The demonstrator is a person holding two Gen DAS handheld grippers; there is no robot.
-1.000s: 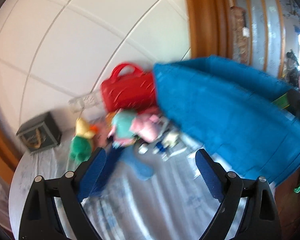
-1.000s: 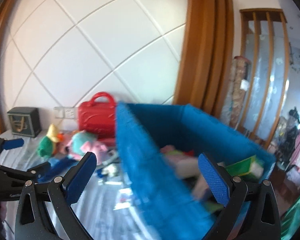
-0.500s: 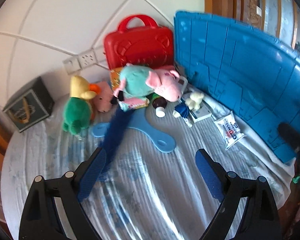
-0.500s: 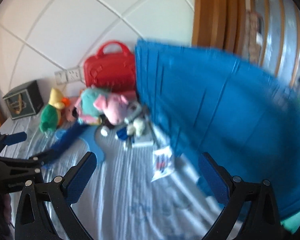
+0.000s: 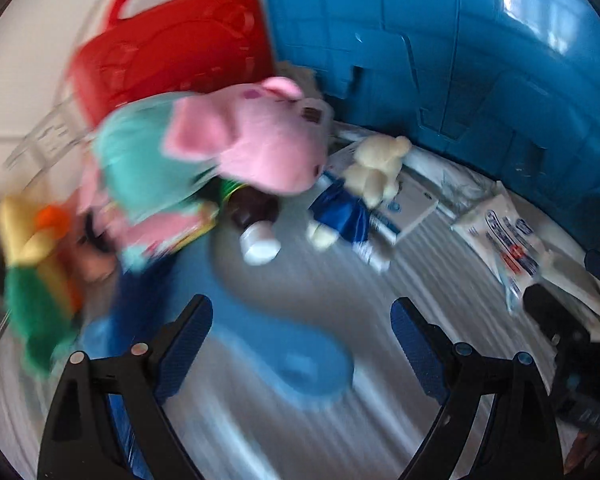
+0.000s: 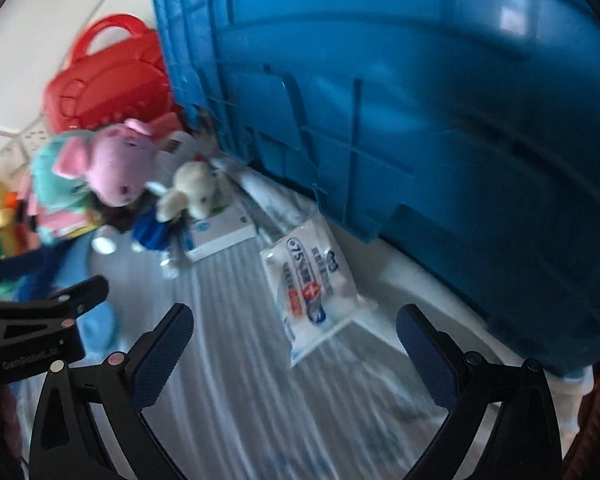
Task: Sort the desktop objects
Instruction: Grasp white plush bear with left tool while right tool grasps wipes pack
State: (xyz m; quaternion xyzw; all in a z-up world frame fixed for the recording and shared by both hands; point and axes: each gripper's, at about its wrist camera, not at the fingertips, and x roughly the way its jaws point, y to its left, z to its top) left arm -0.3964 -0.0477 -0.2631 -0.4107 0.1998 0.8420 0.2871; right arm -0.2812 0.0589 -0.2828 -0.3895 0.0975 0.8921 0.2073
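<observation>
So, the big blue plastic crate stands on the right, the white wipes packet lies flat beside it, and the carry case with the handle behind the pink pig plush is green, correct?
Not quite: the carry case is red, not green, as the right wrist view shows. The rest holds: big blue plastic crate on the right, white wipes packet flat beside it, case behind the pink pig plush.
</observation>
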